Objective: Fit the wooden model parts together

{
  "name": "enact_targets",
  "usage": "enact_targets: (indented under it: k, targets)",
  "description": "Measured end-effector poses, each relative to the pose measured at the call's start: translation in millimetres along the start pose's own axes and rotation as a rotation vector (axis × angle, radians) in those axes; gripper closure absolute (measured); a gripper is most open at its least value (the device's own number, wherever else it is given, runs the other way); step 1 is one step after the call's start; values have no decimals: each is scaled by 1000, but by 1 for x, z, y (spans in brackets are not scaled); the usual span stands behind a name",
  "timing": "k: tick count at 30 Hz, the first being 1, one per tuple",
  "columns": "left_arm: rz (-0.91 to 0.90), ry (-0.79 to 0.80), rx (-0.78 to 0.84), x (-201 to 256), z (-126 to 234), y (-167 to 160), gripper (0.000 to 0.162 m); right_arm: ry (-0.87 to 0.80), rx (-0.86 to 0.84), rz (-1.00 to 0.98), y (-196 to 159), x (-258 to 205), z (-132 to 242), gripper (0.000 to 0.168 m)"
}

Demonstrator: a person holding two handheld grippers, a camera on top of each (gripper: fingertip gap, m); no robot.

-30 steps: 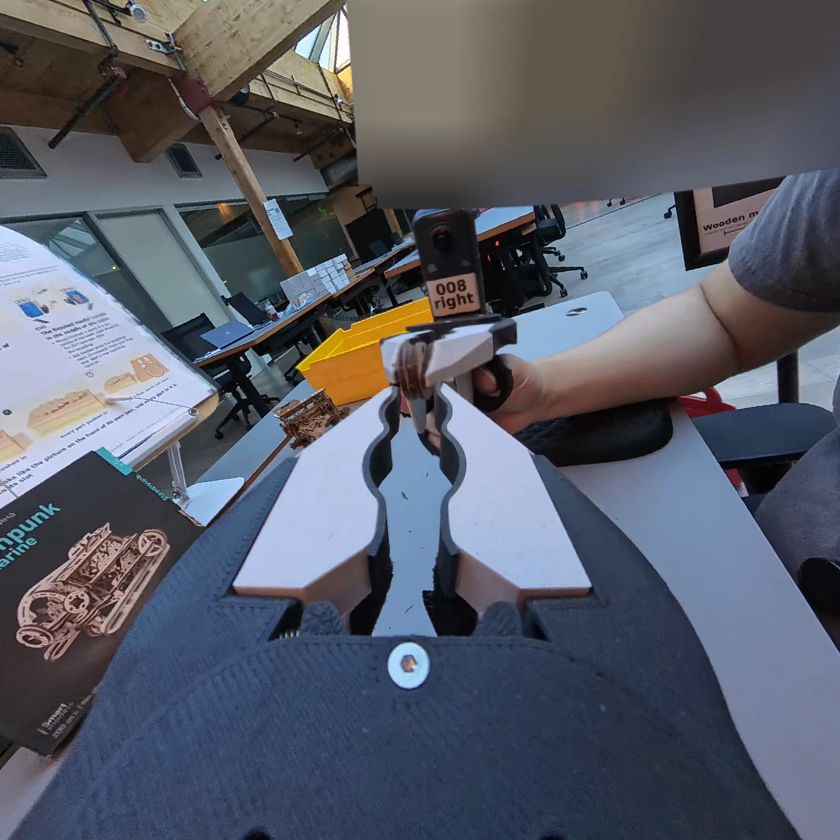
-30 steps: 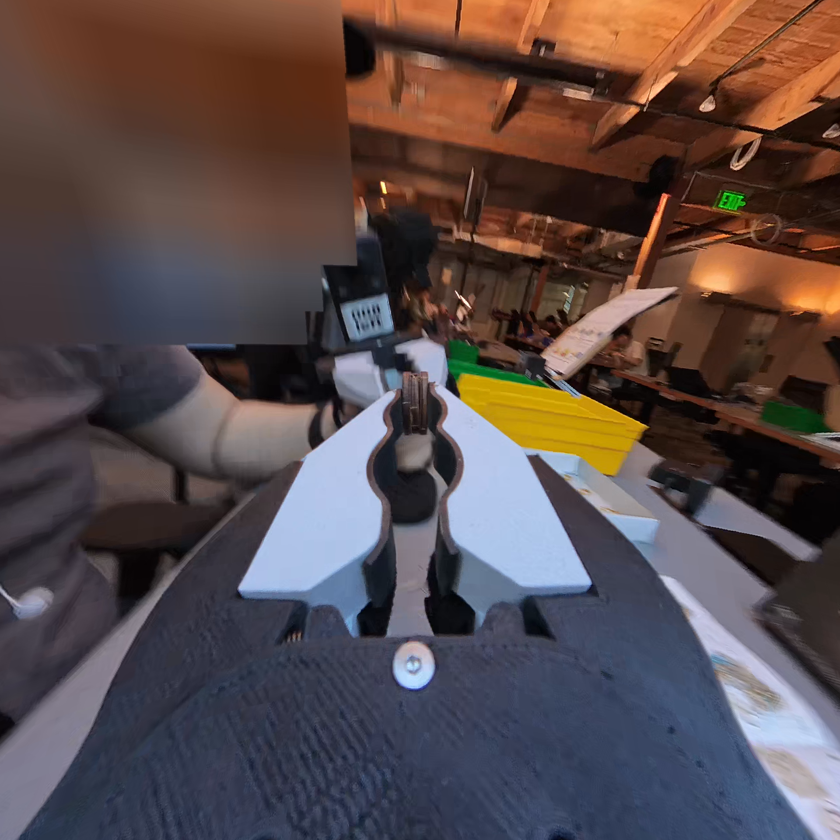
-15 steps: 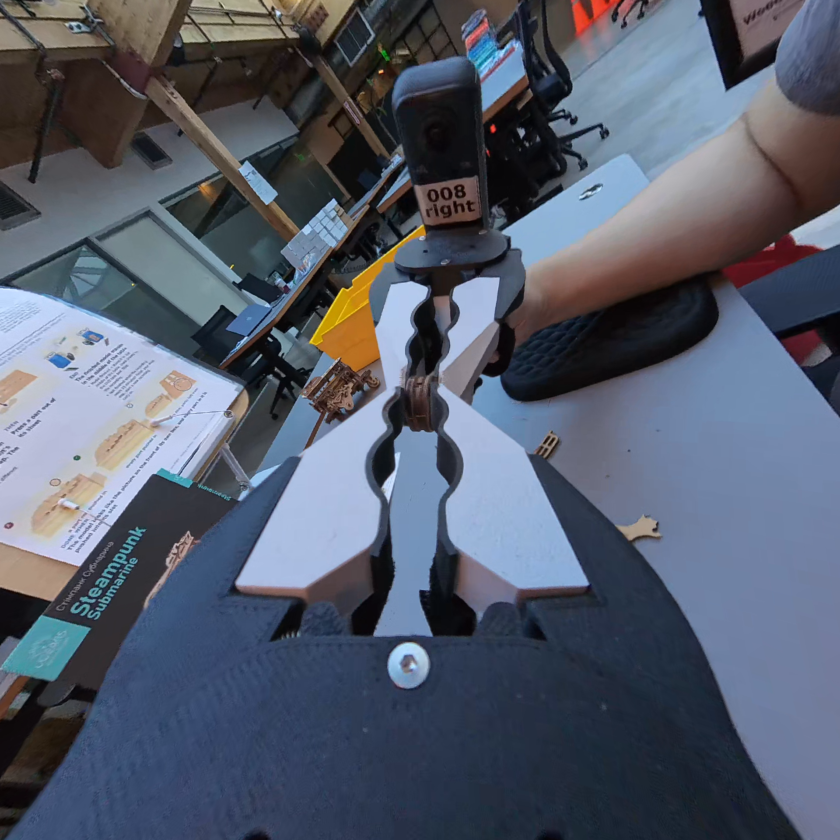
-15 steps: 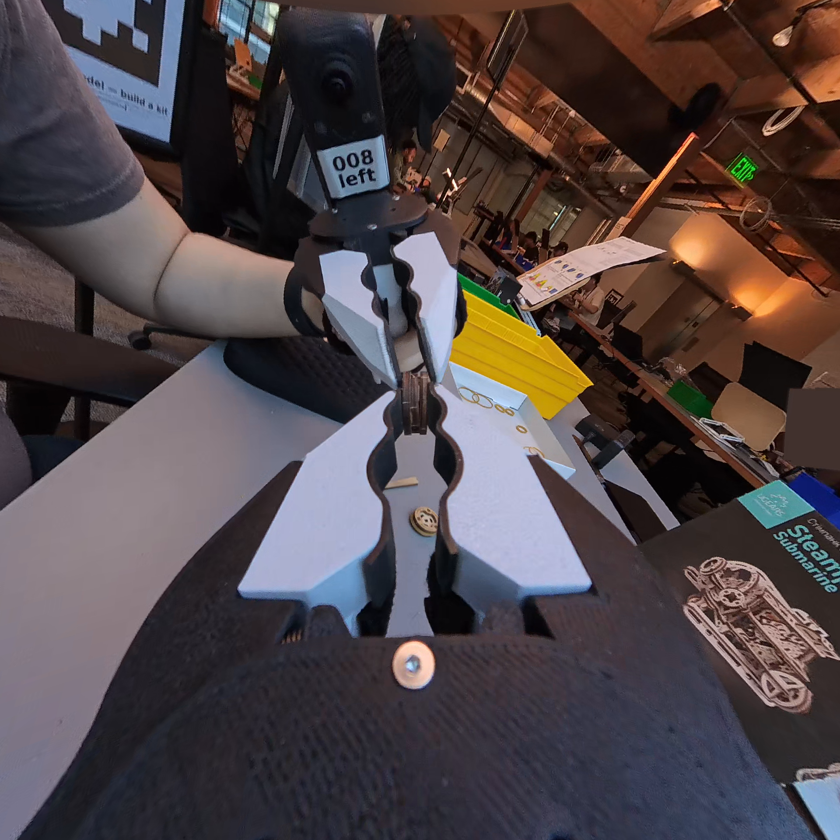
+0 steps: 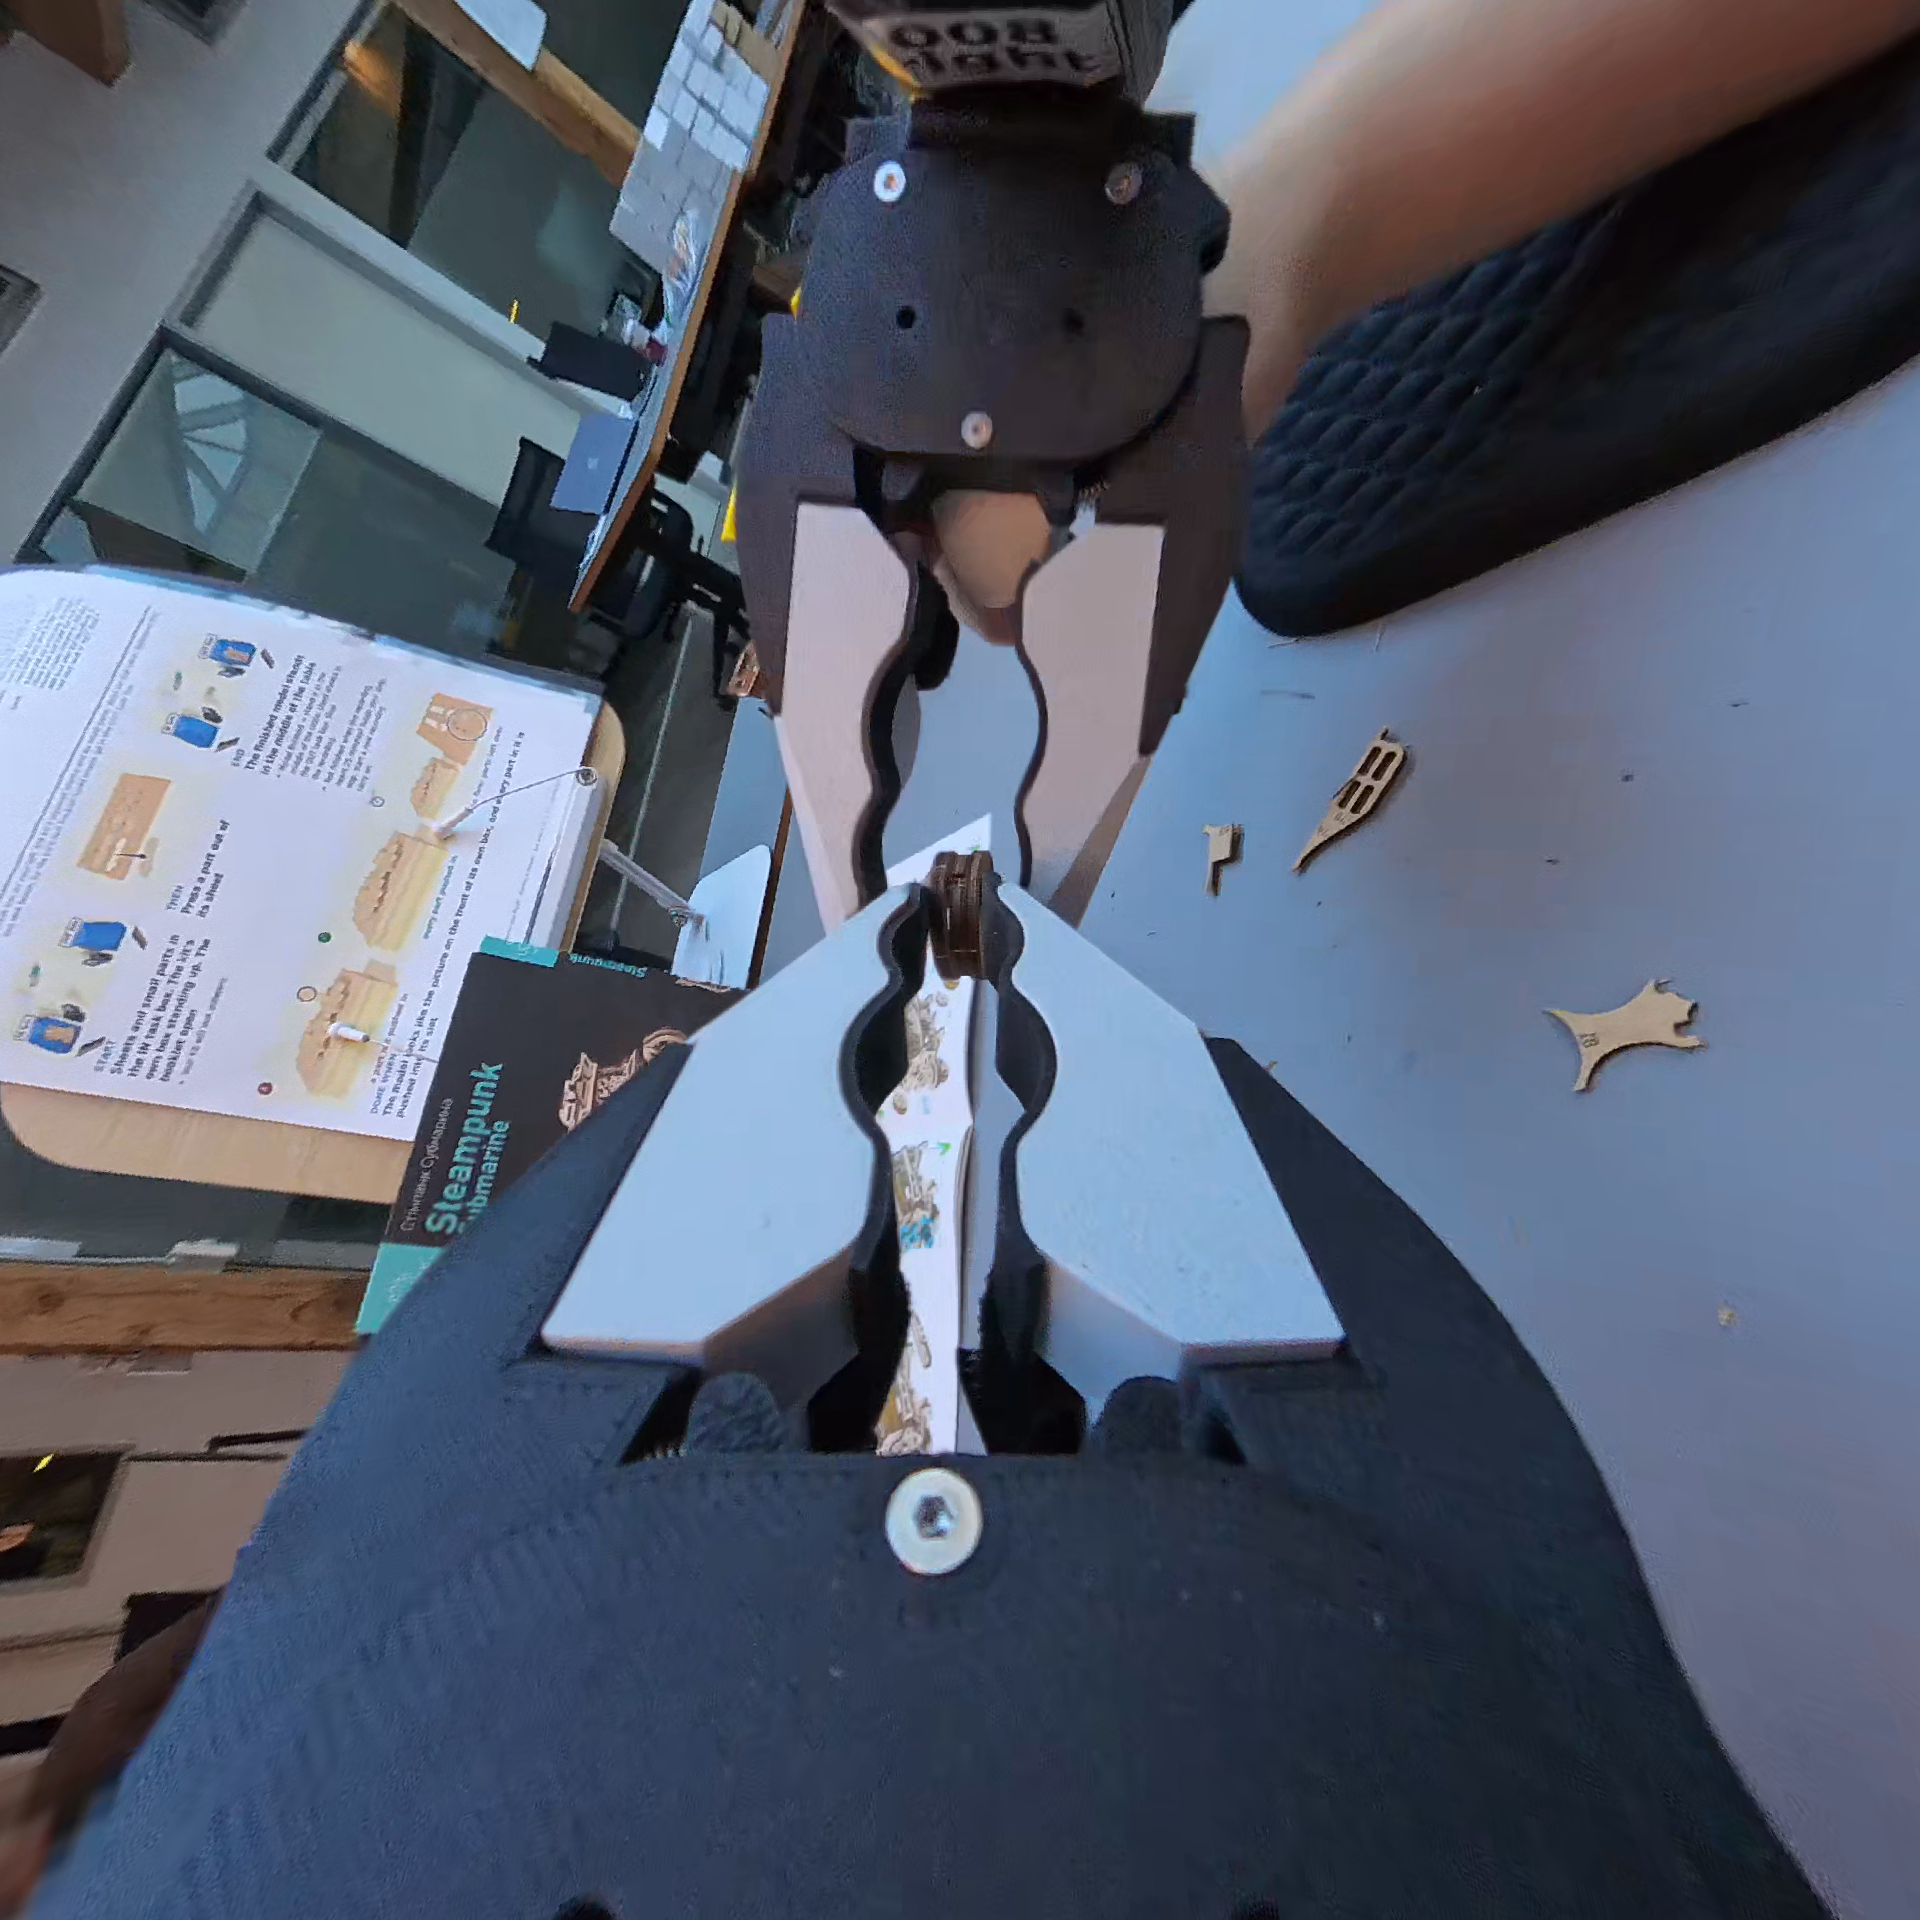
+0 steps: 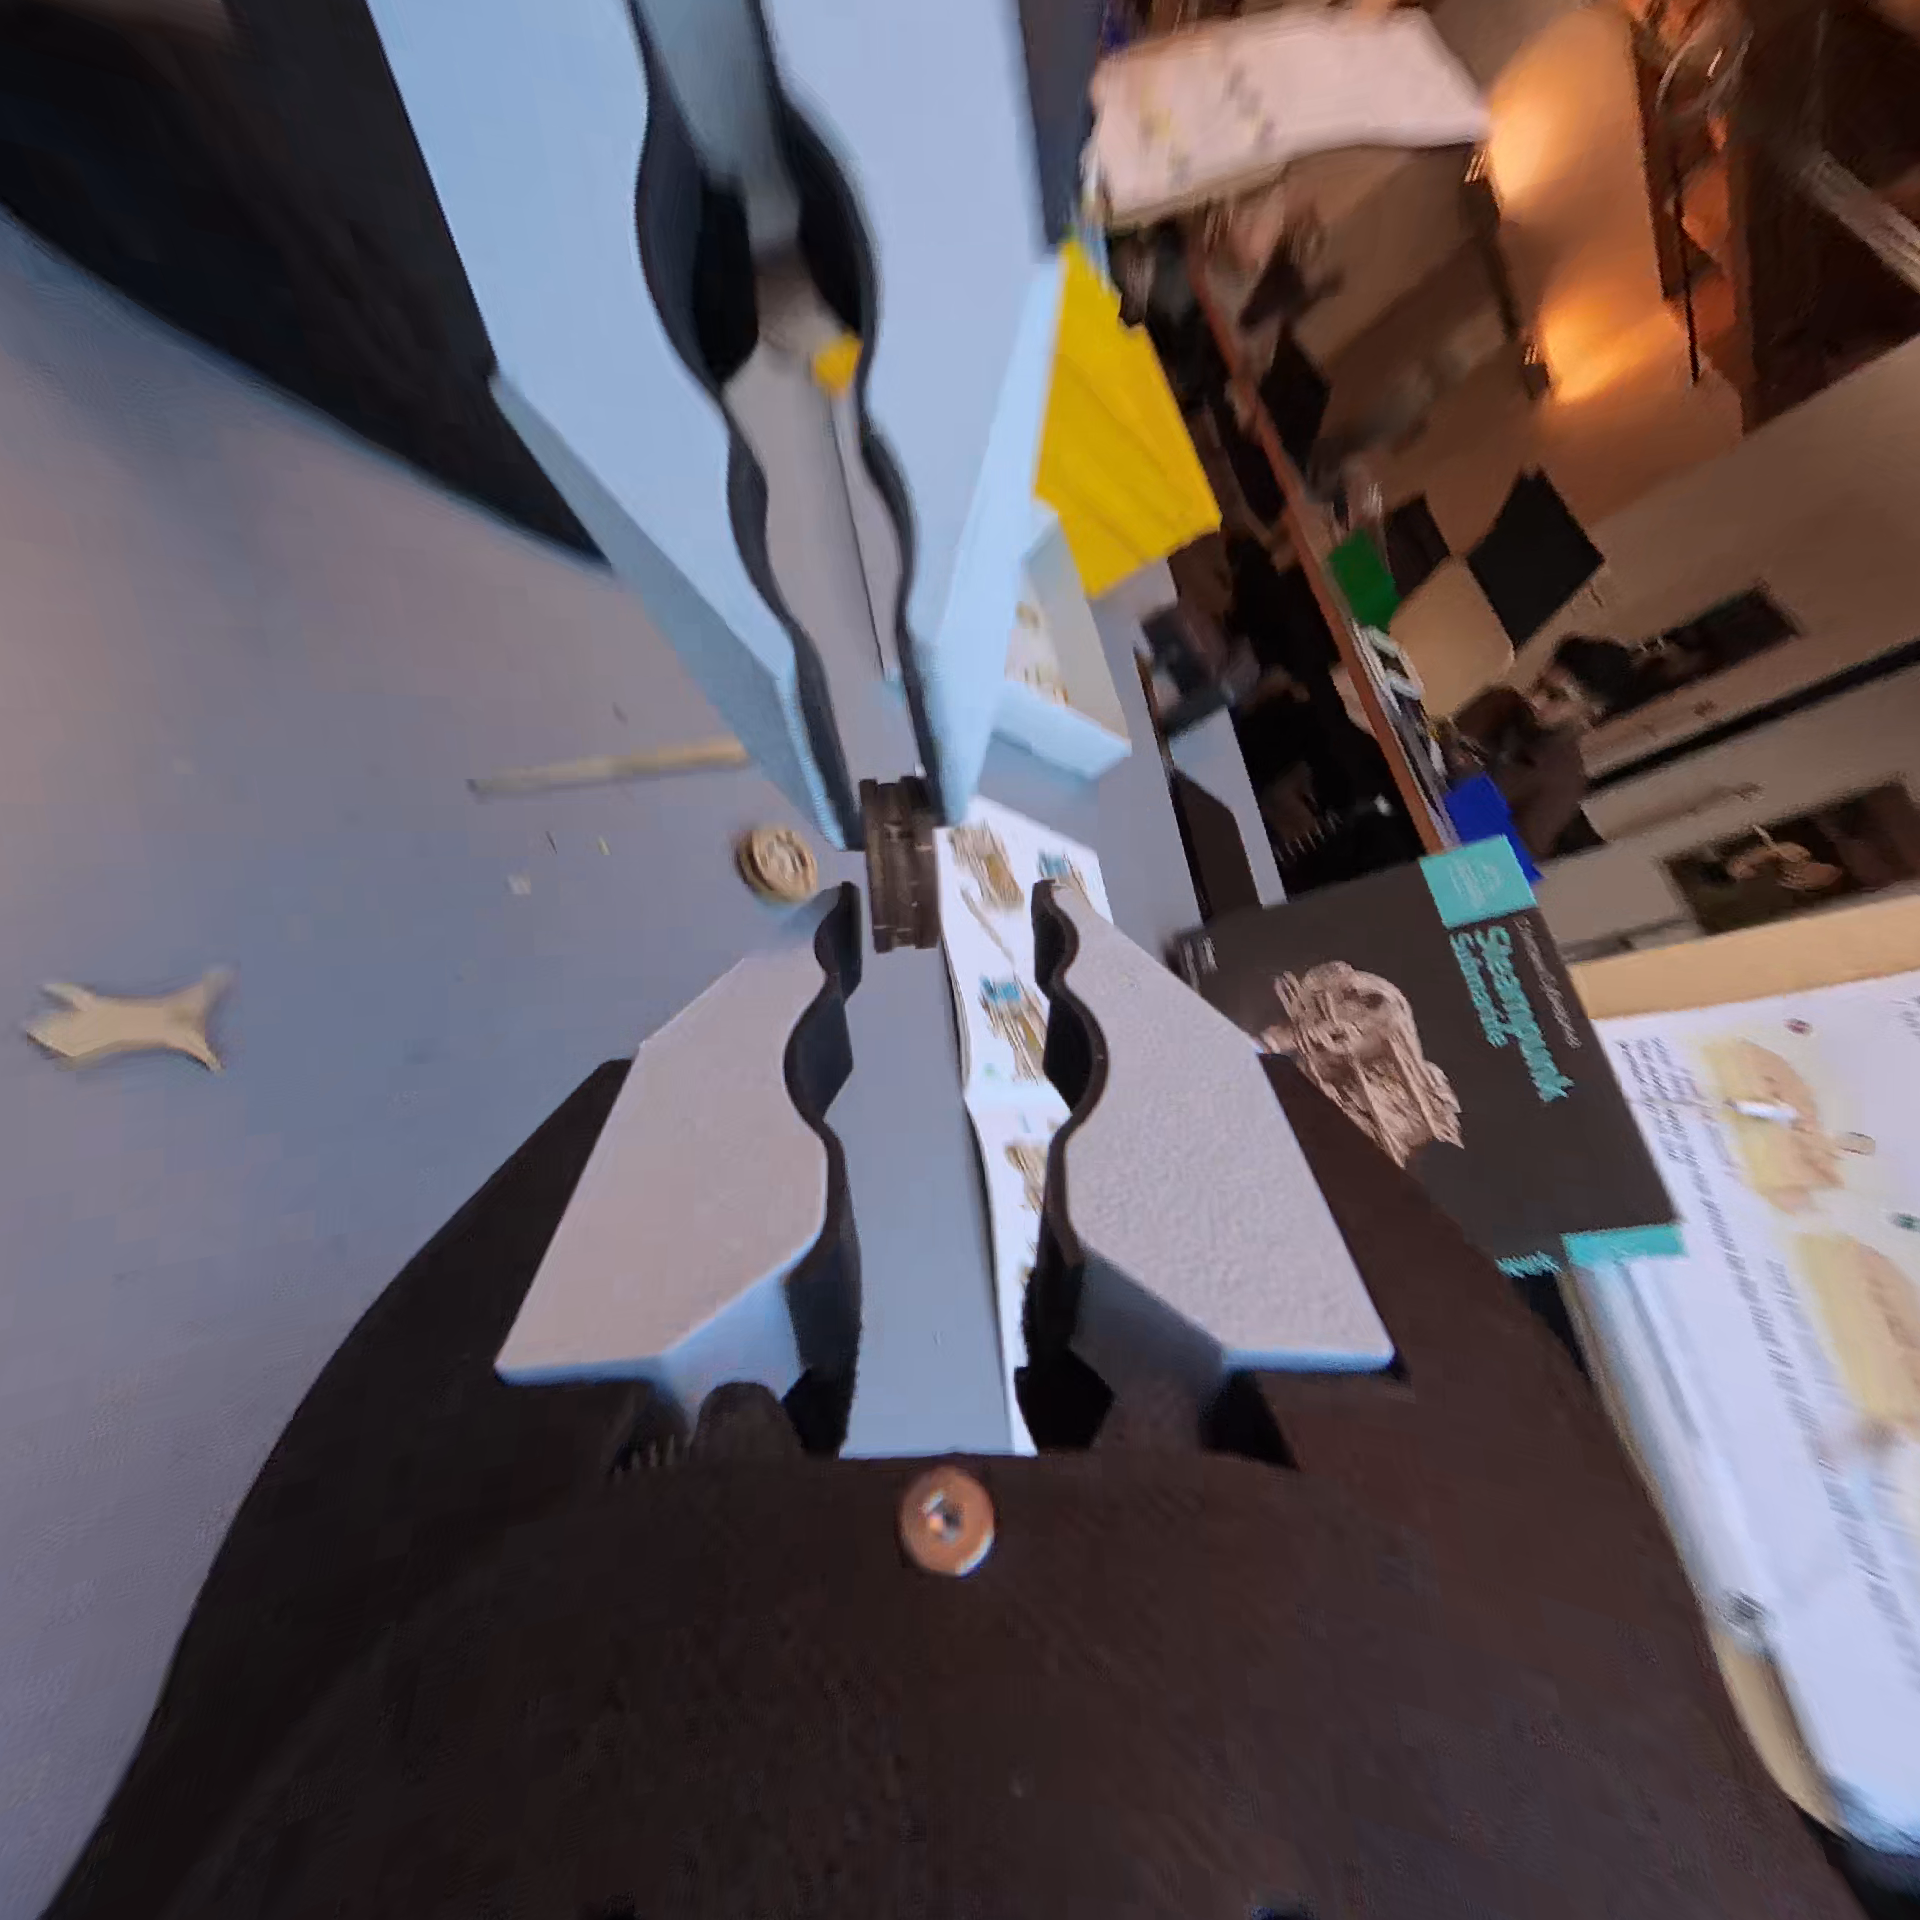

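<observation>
The left gripper [image 5: 958,920] pinches a small wooden disc stack [image 5: 958,914] at its tips; the right gripper [image 6: 943,899] stands spread, gripping nothing, above the grey table [image 5: 1558,1195].

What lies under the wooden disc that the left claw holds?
Under the disc, pinched in the left claw, lie the grey table and a picture booklet. The spot straight beneath is hidden by the disc and the claw's fingers.
</observation>
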State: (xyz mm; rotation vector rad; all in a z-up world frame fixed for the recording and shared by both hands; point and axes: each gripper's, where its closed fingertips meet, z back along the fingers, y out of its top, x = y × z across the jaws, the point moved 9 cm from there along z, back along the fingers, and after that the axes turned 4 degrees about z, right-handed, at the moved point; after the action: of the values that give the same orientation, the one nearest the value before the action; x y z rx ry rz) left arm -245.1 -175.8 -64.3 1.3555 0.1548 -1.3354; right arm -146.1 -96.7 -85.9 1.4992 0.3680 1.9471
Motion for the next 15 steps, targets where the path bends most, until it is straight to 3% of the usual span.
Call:
enact_targets:
  k: [6, 15]
  targets:
    - [-97, -7, -67, 7, -13, 16, 154, -21, -252, 204, -9, -13, -19, 136]
    - [-165, -5, -100, 13, -18, 19, 154, -81, -324, 262, -11, -16, -23, 134]
